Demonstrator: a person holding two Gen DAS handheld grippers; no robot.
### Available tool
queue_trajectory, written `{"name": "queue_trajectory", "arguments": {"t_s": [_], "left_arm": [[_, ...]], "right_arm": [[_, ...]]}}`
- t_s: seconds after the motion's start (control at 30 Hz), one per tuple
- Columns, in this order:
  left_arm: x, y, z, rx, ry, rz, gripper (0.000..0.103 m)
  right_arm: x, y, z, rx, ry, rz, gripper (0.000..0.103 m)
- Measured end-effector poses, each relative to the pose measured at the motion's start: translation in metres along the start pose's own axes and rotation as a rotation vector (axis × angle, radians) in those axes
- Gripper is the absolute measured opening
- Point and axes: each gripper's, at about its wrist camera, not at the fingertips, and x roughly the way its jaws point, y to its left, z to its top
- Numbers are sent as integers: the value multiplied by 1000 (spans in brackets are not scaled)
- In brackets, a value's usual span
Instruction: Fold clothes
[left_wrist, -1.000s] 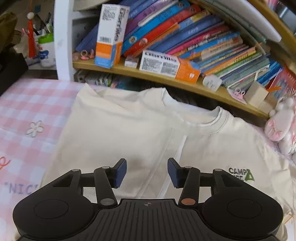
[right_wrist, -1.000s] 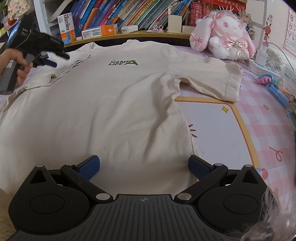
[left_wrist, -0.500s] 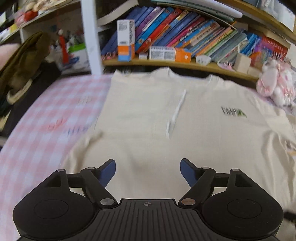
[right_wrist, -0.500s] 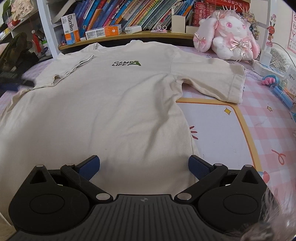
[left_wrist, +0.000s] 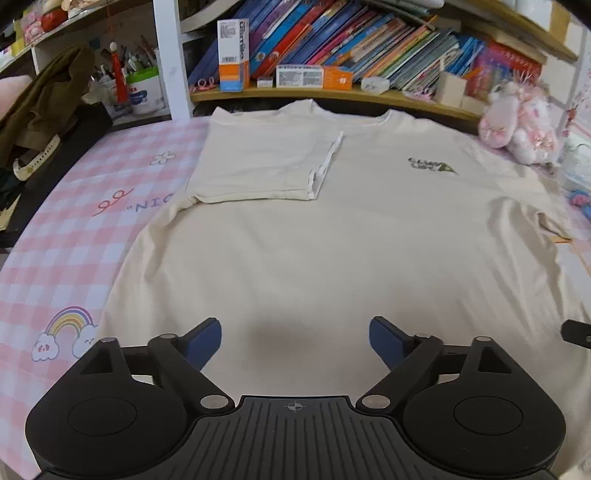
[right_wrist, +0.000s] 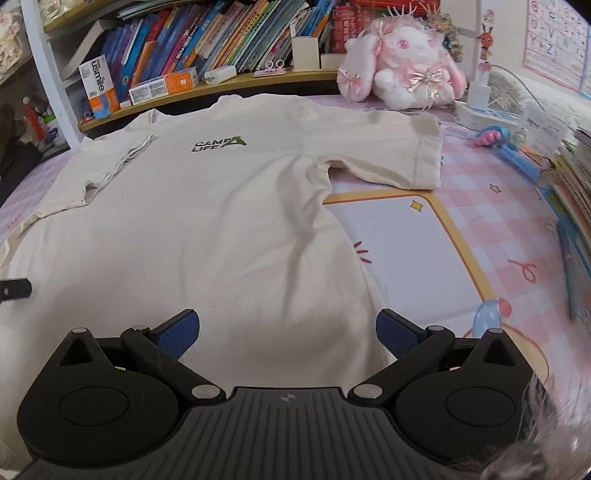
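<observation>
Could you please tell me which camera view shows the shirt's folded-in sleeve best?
The left wrist view shows it best: the folded sleeve lies flat across the shirt's chest, with its hemmed cuff edge and the fold line clearly outlined. The right wrist view shows the same sleeve only obliquely, at the far left and foreshortened.

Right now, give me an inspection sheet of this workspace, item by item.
Surface: pink checked mat with cartoon prints, lying flat.
Job's things: cream T-shirt spread front up; one sleeve folded onto the chest, the other sleeve lying out on the mat.
Clutter: pink plush rabbit beside the shirt; pens at the mat's edge.
Grippers: left gripper over the shirt's lower part, fingers opening, nothing between them; right gripper open over the hem, empty.
Cables: white power strip with plug behind the rabbit.
Surroundings: shelf of books, toothpaste boxes, dark jacket.
</observation>
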Motion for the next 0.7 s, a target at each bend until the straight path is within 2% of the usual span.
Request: {"name": "queue_trajectory", "arguments": {"t_s": [0.3, 0.6, 0.7], "left_arm": [[-2, 26, -21, -100, 48, -104, 92], [-2, 21, -23, -63, 40, -198, 92], [0, 16, -21, -53, 39, -206, 92]], "right_arm": [[-24, 31, -16, -6, -25, -63, 103], [-48, 28, -28, 42, -53, -143, 103], [-52, 24, -28, 65, -61, -150, 103]]}}
